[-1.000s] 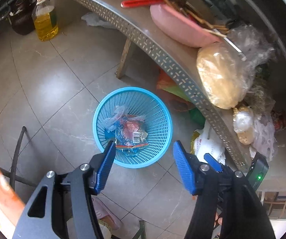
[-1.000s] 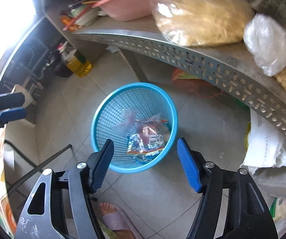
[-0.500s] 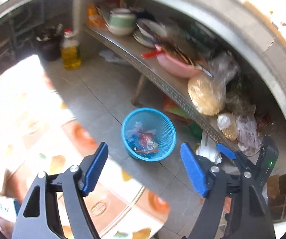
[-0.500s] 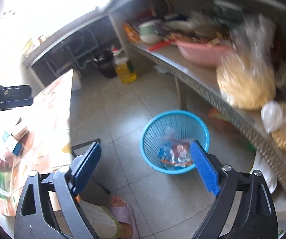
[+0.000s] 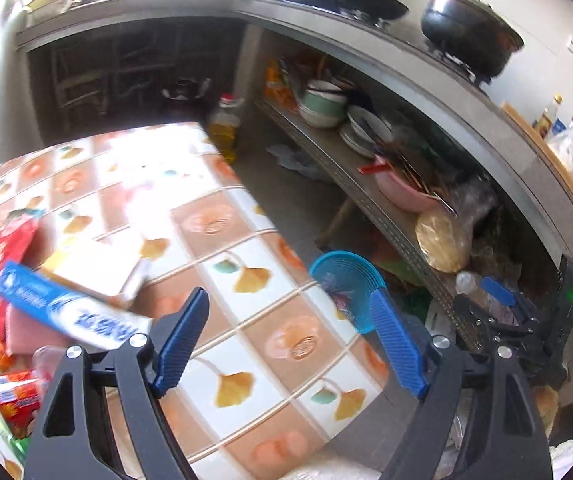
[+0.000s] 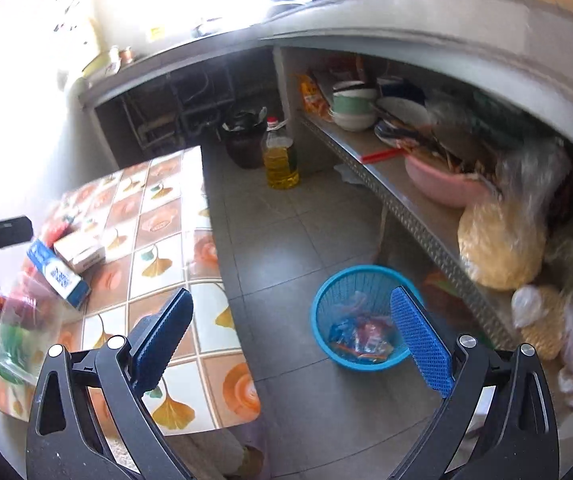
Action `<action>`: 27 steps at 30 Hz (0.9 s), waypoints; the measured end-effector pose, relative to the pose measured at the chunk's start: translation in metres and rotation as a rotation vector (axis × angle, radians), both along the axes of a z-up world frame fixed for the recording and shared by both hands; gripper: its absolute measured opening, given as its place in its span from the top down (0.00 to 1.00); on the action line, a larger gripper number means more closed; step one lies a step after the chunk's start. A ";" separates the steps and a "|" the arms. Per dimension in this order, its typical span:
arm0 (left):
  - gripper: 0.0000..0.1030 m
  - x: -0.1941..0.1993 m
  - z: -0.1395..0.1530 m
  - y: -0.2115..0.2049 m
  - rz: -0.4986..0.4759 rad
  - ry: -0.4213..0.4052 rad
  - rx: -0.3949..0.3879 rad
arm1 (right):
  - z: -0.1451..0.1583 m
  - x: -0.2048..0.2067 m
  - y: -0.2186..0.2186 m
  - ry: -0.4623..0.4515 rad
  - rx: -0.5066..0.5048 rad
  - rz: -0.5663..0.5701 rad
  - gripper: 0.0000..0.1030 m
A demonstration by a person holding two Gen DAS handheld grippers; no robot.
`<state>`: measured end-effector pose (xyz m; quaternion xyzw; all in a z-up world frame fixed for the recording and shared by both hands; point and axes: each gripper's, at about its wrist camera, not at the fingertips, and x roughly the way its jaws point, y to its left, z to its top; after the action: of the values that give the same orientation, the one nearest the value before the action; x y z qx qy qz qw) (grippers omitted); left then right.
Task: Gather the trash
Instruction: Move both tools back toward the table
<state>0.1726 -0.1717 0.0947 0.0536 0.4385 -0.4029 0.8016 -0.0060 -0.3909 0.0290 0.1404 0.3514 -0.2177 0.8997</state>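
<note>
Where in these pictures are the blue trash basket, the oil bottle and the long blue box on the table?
blue trash basket (image 6: 328, 292): right wrist view, inner wall.
oil bottle (image 6: 281, 162): right wrist view, yellow body.
long blue box (image 5: 62, 310): left wrist view, printed side.

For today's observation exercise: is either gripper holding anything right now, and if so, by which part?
Nothing is held. The left gripper and right gripper are both open with empty space between their fingers; the wrappers lie in the blue basket.

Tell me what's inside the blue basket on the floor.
The blue basket holds crumpled wrappers: clear plastic film plus red and blue packaging, piled at the bottom. The right gripper's finger covers the basket's right side, so anything there or under the pile cannot be seen.
</note>
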 end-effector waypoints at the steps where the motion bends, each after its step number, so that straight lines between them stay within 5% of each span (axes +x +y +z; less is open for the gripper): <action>1: 0.22 0.001 0.001 0.009 0.015 -0.005 -0.006 | 0.003 0.002 0.008 0.004 -0.019 0.012 0.08; 10: 0.21 0.014 0.010 0.084 0.115 -0.030 -0.068 | 0.029 0.030 0.060 0.024 -0.206 0.102 0.08; 27: 0.20 0.034 0.012 0.181 0.281 -0.046 -0.108 | 0.062 0.074 0.098 -0.103 -0.128 0.294 0.08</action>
<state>0.2070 0.0091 0.1067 -0.0424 0.4008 -0.3085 0.8616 0.0680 -0.2932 0.0906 0.0409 0.3068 -0.0980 0.9458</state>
